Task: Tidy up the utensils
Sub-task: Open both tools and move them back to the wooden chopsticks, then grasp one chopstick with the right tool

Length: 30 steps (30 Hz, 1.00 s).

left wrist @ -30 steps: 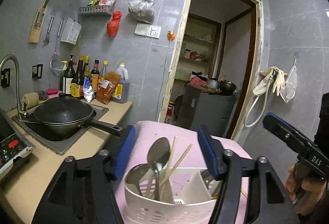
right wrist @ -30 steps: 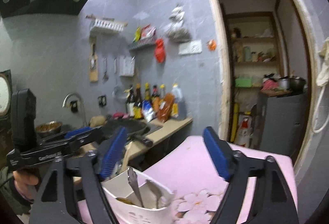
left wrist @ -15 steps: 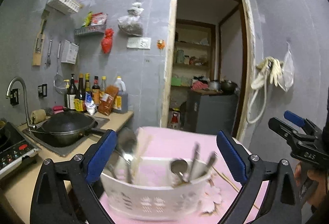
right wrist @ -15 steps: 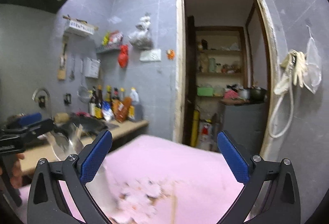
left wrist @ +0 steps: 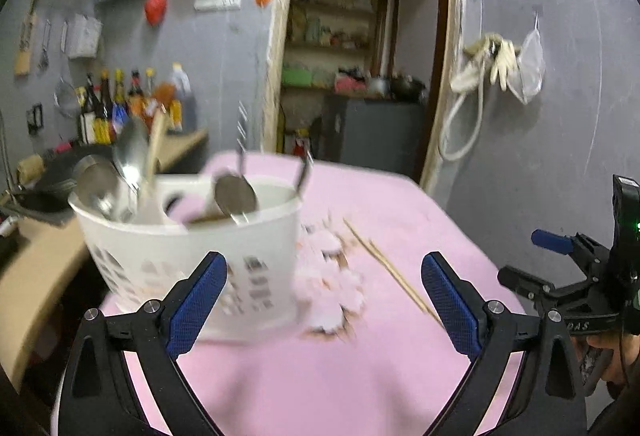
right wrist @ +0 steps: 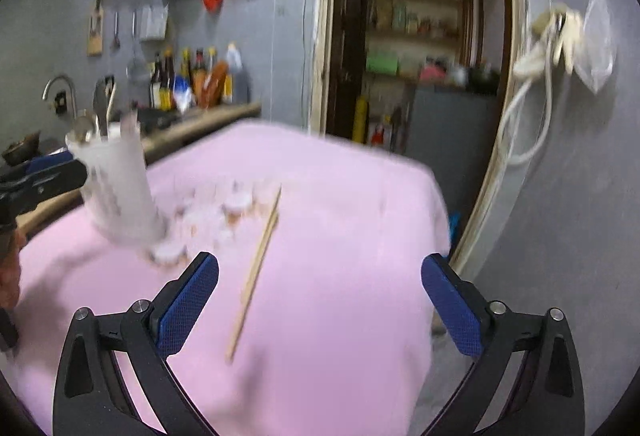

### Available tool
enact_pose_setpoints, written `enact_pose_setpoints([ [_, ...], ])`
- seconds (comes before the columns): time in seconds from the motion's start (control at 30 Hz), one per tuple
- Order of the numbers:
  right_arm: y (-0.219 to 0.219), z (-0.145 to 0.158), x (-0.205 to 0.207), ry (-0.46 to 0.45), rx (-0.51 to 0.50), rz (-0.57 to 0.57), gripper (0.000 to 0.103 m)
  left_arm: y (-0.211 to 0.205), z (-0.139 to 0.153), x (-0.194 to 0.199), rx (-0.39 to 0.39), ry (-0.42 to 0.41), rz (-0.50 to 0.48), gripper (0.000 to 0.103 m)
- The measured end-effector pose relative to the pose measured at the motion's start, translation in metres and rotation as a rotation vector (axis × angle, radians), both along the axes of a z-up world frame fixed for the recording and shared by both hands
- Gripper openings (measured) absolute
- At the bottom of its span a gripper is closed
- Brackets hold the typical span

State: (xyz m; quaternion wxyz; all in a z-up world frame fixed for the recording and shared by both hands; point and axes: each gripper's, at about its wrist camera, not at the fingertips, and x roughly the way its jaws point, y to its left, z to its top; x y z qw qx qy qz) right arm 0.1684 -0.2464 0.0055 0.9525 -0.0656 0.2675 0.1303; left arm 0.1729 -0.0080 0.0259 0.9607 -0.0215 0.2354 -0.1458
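A white plastic utensil holder (left wrist: 192, 256) stands on the pink tablecloth (left wrist: 320, 376), holding several metal spoons (left wrist: 236, 198) and a wooden utensil. It also shows in the right wrist view (right wrist: 116, 188). A pair of wooden chopsticks (left wrist: 392, 272) lies loose on the cloth to its right; in the right wrist view the chopsticks (right wrist: 256, 268) lie just ahead of my right gripper. My left gripper (left wrist: 324, 300) is open and empty, just in front of the holder. My right gripper (right wrist: 320, 304) is open and empty above the cloth.
A flower pattern (left wrist: 332, 276) marks the cloth beside the holder. A kitchen counter (left wrist: 36, 260) with a black wok and sauce bottles (left wrist: 132, 104) runs along the left. An open doorway (left wrist: 360, 56) is behind the table. The table's right edge (right wrist: 436, 220) drops off near the wall.
Both grippers have pulled back from the holder and opened wide. The holder now stands free on the cloth, and the loose chopsticks have come into view.
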Motion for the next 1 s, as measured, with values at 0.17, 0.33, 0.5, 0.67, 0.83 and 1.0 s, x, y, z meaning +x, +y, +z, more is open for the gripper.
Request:
enact_pose_setpoints([
  [0.17, 0.000, -0.022, -0.002, 0.122, 0.007, 0.046, 0.076, -0.020, -0.019, 0.011, 0.059, 0.095, -0.032, 0.095],
  [0.33, 0.013, -0.035, -0.002, 0.201, 0.018, 0.122, 0.061, -0.034, -0.030, 0.024, 0.102, 0.174, -0.074, 0.094],
  [0.5, 0.030, -0.047, 0.002, 0.244, -0.049, 0.169, 0.051, -0.041, -0.044, 0.039, 0.120, 0.262, -0.108, 0.081],
  [0.67, 0.040, -0.051, 0.006, 0.221, -0.147, 0.152, 0.028, -0.044, -0.054, 0.051, 0.094, 0.341, -0.131, 0.068],
  [0.83, 0.032, -0.053, 0.017, 0.209, -0.152, 0.123, 0.005, -0.050, -0.059, 0.060, 0.072, 0.389, -0.157, 0.054],
  [1.0, 0.023, -0.051, 0.023, 0.182, -0.159, 0.107, 0.001, -0.067, -0.063, 0.076, 0.058, 0.437, -0.189, 0.047],
])
